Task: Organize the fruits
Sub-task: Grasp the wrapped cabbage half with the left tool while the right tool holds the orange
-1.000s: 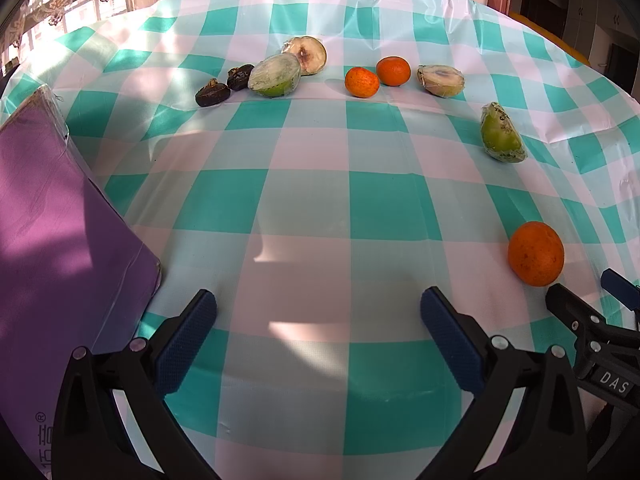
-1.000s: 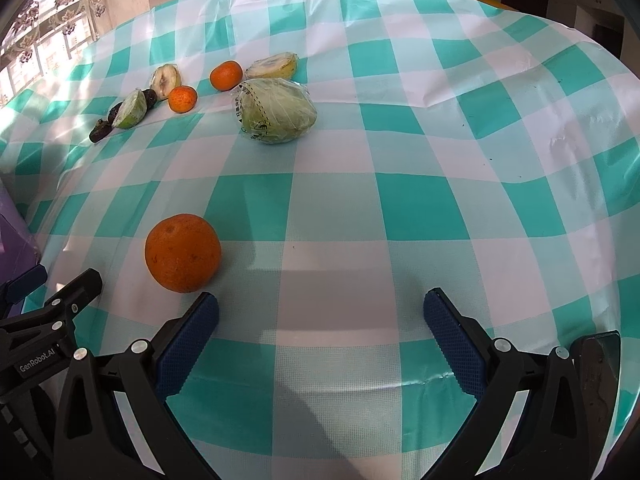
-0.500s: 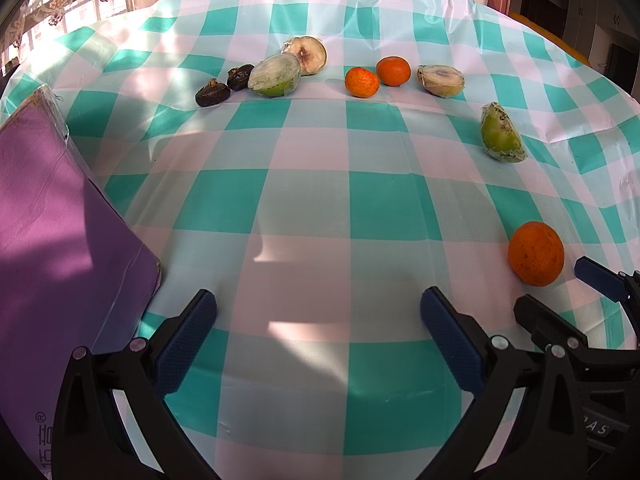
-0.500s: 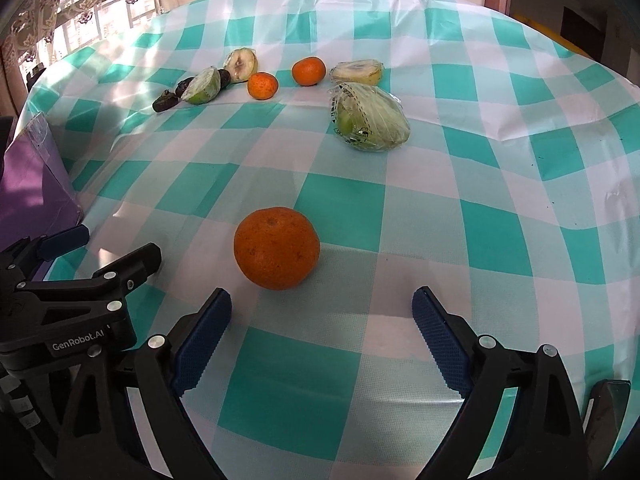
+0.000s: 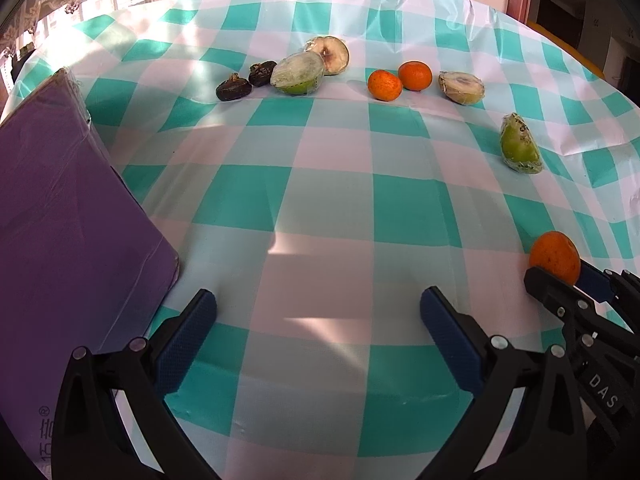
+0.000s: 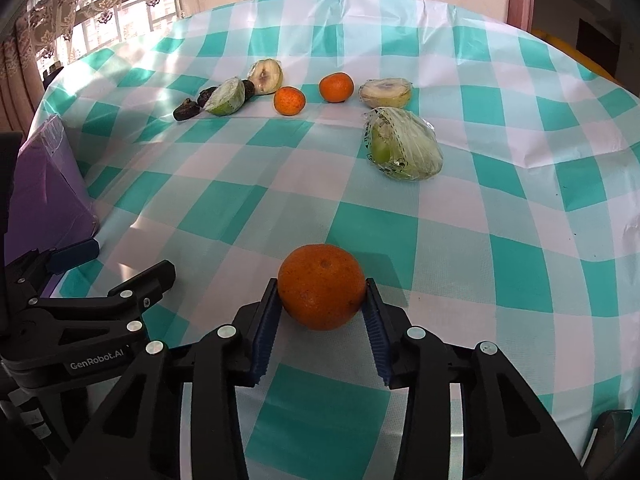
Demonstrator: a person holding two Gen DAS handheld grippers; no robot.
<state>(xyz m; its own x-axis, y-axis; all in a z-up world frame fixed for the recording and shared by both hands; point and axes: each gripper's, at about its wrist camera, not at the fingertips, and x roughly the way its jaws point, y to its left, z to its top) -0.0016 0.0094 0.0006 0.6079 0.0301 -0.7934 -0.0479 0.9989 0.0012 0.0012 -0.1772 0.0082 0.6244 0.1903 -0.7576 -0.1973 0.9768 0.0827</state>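
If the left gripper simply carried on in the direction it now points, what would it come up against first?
Most likely the bare checked tablecloth: the left gripper tilts down at open cloth, jaws wide with nothing between them. The fruit lies beyond and the purple box to the side, though depth is unclear.

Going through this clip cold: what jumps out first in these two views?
The big orange near the front of the checked tablecloth, with the right gripper closing its blue pads on both its sides. Behind it a loose row of fruit crosses the far side: two small oranges, plastic-wrapped cut halves and dark dried pieces. The left gripper hangs open over bare cloth, beside a purple box.
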